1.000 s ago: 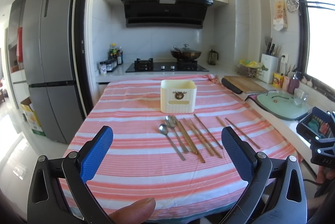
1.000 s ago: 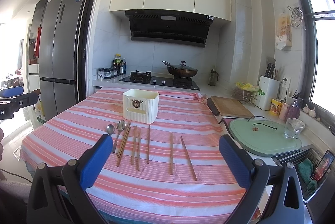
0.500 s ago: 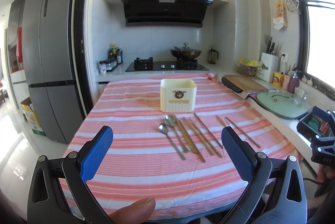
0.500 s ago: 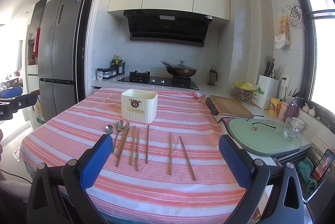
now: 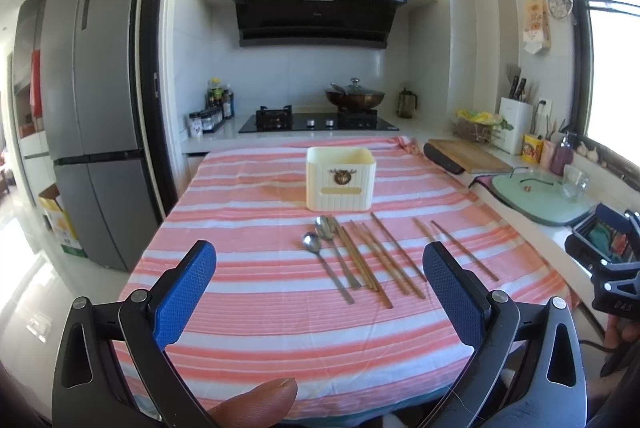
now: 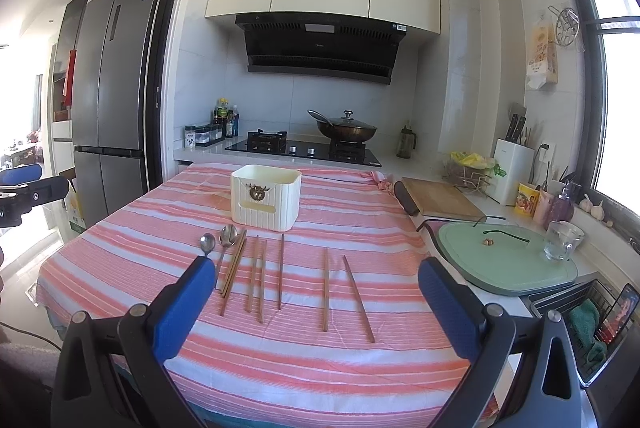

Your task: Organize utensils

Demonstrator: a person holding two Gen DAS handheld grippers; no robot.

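Utensils: two steel spoons (image 5: pixel 325 248), several brown wooden chopsticks (image 6: pixel 256 274) in loose row on striped table (image 5: pixel 248 292), ahead of both tongs. Cream ribbed holder (image 5: pixel 340 178) beyond row. Left tongs (image 5: pixel 320 288) spread wide, empty. Right tongs (image 6: pixel 316 298) spread wide, empty.

A home kitchen: a gas hob (image 5: pixel 318 122) with a lidded wok (image 5: pixel 354 97), range hood (image 5: pixel 316 16), refrigerator (image 5: pixel 96 116) and knife block (image 6: pixel 514 176).
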